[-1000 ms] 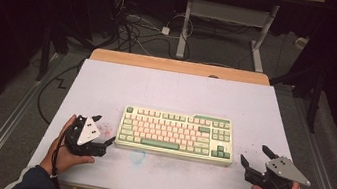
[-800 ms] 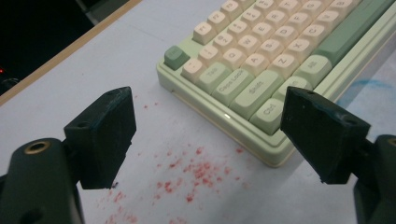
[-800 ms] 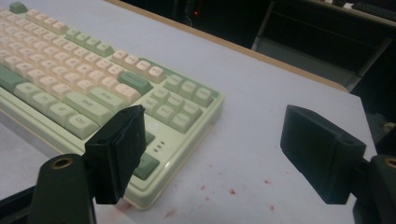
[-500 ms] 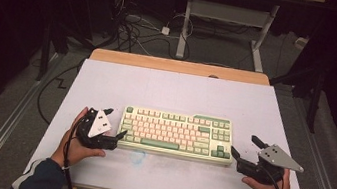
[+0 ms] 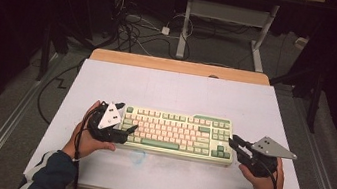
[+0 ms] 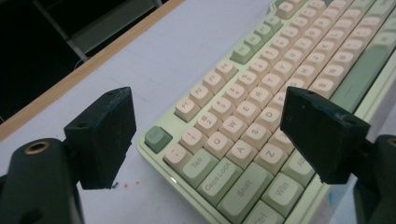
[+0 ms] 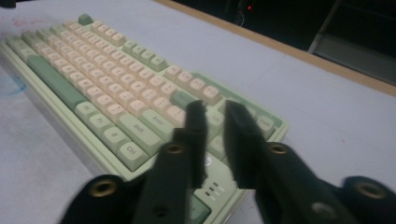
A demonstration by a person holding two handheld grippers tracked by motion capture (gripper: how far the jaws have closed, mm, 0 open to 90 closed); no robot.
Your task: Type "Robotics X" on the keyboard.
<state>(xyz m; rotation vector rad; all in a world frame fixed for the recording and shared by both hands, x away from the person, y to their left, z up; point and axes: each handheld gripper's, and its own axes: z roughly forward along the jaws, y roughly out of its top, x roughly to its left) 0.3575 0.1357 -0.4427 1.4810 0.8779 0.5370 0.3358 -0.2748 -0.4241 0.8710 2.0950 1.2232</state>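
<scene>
Here, rectangular plastic keyboard (image 5: 178,133), rounded cream and green keycaps, smooth white table (image 5: 172,90)

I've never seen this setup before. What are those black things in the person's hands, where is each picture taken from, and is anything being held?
A person holds a hand-held two-jaw tool in each hand. The high view looks down on a white table; each tool also carries its own camera looking along its jaws. A green and cream keyboard lies on the table. The left tool is open, its jaws straddling the keyboard's left end without pressing on it. The right tool has just been closing; its jaws stand nearly together above the keyboard's right end, nothing between them. Nothing is held.
</scene>
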